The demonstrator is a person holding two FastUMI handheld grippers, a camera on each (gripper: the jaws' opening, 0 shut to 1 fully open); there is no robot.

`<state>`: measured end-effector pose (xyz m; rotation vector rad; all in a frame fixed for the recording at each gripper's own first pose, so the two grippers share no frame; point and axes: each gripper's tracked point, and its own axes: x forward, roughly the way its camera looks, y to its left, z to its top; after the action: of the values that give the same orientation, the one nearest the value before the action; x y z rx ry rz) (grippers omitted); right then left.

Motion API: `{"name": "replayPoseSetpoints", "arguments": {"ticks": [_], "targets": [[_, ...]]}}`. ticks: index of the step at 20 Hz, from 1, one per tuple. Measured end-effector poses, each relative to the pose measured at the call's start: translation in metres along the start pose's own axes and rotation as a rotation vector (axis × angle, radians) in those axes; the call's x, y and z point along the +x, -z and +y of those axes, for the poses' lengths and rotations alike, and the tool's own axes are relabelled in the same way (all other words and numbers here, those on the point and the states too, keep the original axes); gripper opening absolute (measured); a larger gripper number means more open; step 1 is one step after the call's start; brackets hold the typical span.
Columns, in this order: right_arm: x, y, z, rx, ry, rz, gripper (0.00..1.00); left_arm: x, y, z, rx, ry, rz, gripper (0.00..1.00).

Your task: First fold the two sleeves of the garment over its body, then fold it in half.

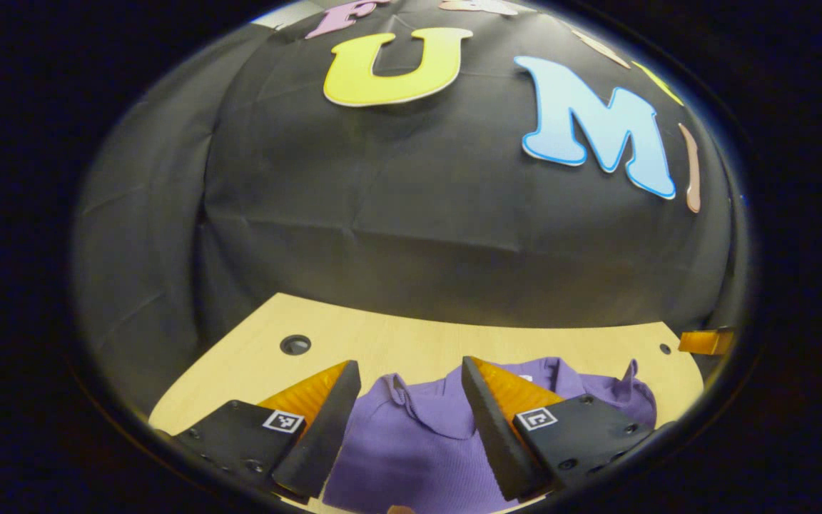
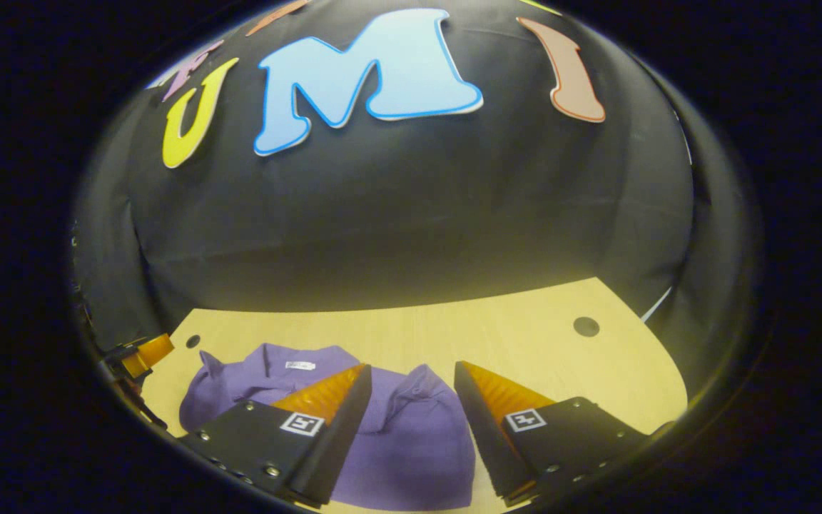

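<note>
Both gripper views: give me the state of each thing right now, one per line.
left gripper: open, above the garment, holding nothing.
right gripper: open, above the garment, holding nothing.
purple garment: lying rumpled on the table, collar toward the wall.
wooden table: carries the garment.

Both views look low across the table (image 1: 397,335) at the garment (image 2: 411,435), facing the wall.

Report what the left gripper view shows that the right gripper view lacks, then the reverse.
Left gripper view: the open left gripper and a large round hole on the left side of the light wooden table. Right gripper view: the open right gripper and a second round hole to its right. Shared: the purple knit garment lying bunched on the table, and the black cloth wall.
</note>
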<state>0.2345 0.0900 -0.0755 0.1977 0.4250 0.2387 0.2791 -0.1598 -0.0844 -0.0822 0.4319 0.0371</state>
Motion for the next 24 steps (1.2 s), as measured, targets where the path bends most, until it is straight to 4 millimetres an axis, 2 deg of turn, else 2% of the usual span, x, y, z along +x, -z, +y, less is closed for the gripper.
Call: {"name": "replayPoseSetpoints", "arguments": {"ticks": [1,2,8,9,12,13,17,24], "targets": [[-0.011,-0.005,0.002,-0.014,-0.003,-0.023,0.84,-0.010,-0.006,-0.004,0.010,0.006,-0.017,0.95],[-0.022,-0.010,0.004,-0.029,-0.002,-0.045,0.86,-0.020,-0.012,-0.008,0.016,0.012,-0.035,0.94],[-0.098,-0.035,0.007,-0.146,0.014,-0.178,0.86,-0.092,-0.041,-0.032,0.040,0.035,-0.147,0.95],[-0.121,-0.034,0.010,-0.160,0.010,-0.201,0.86,-0.105,-0.043,-0.036,0.053,0.037,-0.168,0.94],[-0.161,-0.035,0.015,-0.180,-0.001,-0.248,0.84,-0.145,-0.054,-0.048,0.061,0.044,-0.238,0.93],[-0.173,-0.032,0.017,-0.184,-0.006,-0.257,0.86,-0.157,-0.056,-0.051,0.060,0.047,-0.261,0.93],[-0.210,-0.023,0.016,-0.226,0.006,-0.273,0.86,-0.197,-0.050,-0.062,0.072,0.064,-0.280,0.93],[-0.243,-0.018,0.023,-0.212,0.025,-0.326,0.86,-0.248,-0.050,-0.071,0.105,0.076,-0.302,0.93]]}}
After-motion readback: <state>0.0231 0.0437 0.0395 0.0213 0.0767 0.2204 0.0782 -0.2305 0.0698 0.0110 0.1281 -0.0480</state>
